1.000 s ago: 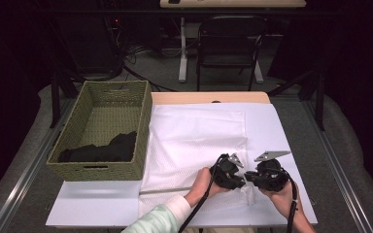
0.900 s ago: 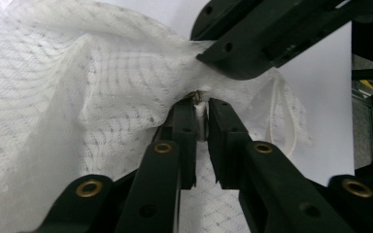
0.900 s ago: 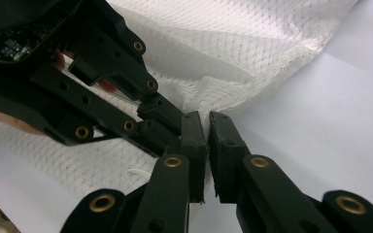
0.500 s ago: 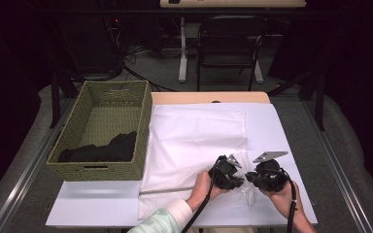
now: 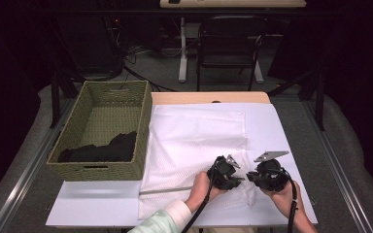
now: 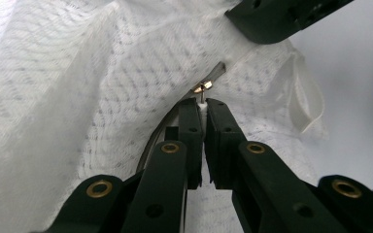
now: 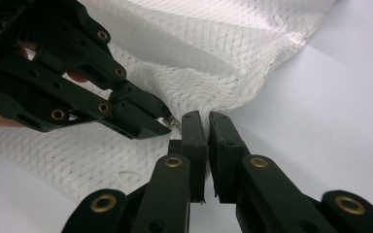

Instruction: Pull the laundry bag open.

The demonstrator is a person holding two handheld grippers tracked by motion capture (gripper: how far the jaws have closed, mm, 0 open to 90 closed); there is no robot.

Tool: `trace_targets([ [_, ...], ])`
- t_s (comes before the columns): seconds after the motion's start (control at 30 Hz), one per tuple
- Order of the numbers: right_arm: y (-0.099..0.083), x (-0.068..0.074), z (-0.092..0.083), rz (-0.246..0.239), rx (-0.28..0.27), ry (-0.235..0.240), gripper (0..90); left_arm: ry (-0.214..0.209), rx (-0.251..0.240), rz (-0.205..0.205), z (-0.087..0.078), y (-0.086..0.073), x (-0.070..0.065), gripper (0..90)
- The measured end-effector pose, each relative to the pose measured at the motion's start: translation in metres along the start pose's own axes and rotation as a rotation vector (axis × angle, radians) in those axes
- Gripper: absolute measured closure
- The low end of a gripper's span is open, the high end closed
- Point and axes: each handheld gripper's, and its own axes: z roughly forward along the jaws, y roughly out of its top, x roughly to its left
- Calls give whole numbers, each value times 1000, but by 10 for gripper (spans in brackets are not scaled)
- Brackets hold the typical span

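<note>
Left claw [image 6: 203, 109] pinched the zipper pull [image 6: 202, 87] of the white mesh bag [image 5: 194, 141] at the tabletop's [image 5: 97, 204] near edge; right claw [image 7: 203, 119] clamped the bag's corner. Zipping step, I judged: next, pull the two apart steadily.

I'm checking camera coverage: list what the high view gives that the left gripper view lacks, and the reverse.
High view: a green wicker basket holding black cloth, the left hand and right hand. Left gripper view: the left gripper shut on a white zipper pull by a brass slider. Shared: the white mesh bag, the right gripper.
</note>
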Motion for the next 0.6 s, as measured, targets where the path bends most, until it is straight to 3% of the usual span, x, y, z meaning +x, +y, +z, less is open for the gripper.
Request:
trace_targets([
  [0.6,-1,-5,0,12,6,-8,855,30,34,-14,-13,-13,9,862],
])
